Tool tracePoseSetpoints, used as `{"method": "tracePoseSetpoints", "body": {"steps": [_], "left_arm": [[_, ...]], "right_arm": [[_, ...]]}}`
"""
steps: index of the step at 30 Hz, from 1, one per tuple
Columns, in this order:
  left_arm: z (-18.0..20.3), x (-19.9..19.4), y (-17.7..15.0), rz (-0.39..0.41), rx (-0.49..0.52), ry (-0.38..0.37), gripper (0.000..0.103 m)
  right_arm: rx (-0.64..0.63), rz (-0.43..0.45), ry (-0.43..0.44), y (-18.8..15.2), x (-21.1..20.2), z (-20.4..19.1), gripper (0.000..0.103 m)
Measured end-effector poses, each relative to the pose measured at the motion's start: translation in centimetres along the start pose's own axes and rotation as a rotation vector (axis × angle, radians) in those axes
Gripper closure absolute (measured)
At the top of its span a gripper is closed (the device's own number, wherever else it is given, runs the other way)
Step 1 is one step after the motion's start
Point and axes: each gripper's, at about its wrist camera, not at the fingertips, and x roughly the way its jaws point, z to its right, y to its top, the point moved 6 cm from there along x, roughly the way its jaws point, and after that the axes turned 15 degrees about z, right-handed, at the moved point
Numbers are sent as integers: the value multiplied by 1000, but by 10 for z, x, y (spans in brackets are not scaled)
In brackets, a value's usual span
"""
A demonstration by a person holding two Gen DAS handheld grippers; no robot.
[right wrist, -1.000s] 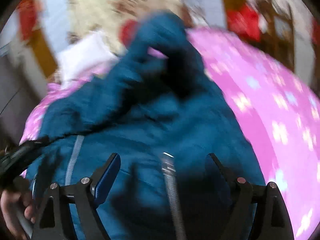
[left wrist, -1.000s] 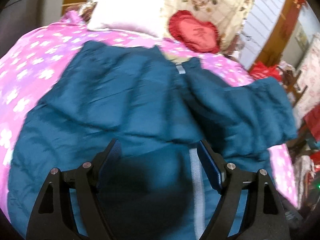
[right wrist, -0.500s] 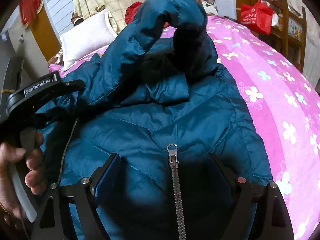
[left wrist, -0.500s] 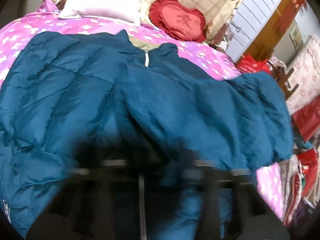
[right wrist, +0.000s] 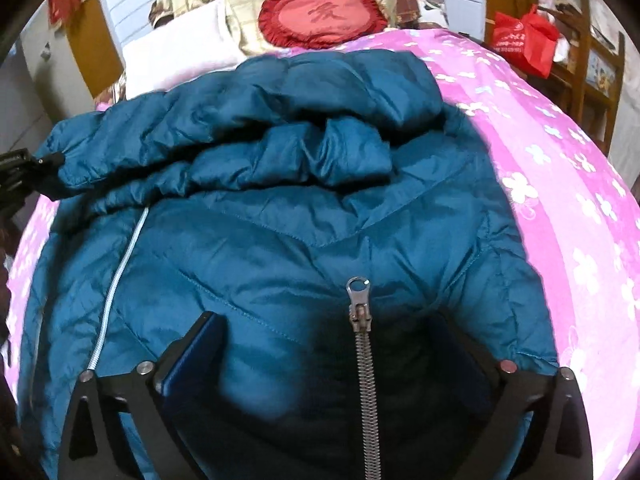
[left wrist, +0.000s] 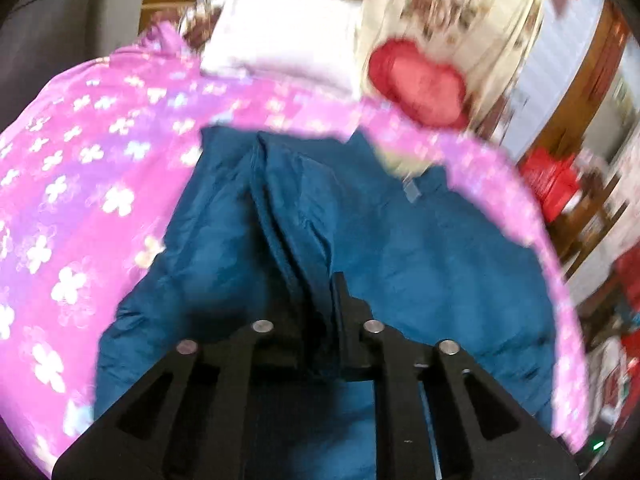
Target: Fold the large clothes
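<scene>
Barely begun: teal jacket [right wrist: 304, 248] spread on the bed [right wrist: 560, 168] ahead, one sleeve [right wrist: 248, 120] folded across, pinched in the closed left hand-held gripper [left wrist: 332, 312]; right hand-held gripper [right wrist: 340, 344] wide open, empty, straddling the zipper [right wrist: 362, 320]; body unfolded.

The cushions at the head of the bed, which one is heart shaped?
The red cushion, frilled round its edge with a character on its middle. The white pillow to its left is plain and rectangular.
</scene>
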Motion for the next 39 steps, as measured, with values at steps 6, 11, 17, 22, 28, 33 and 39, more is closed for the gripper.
{"method": "tracePoseSetpoints", "body": {"steps": [6,11,17,22,28,33,39], "left_arm": [[-16,-32,16,181,19,150,47],[17,-47,38,354,73,177,34],[50,29,10,145,238,158,34],[15,65,-21,52,219,241,30],[8,70,-23,44,218,234,25],[8,23,-16,87,227,192,25],[-1,-45,-53,27,286,109,25]], "right_arm": [[30,27,28,9,-13,5,17],[-18,271,-8,73,-49,21,19],[-48,308,60,149,-9,8,19],[-44,149,130,143,68,-2,19],[18,66,105,117,105,18,11],[-40,147,101,120,45,18,16],[-83,148,84,62,-44,30,16]]}}
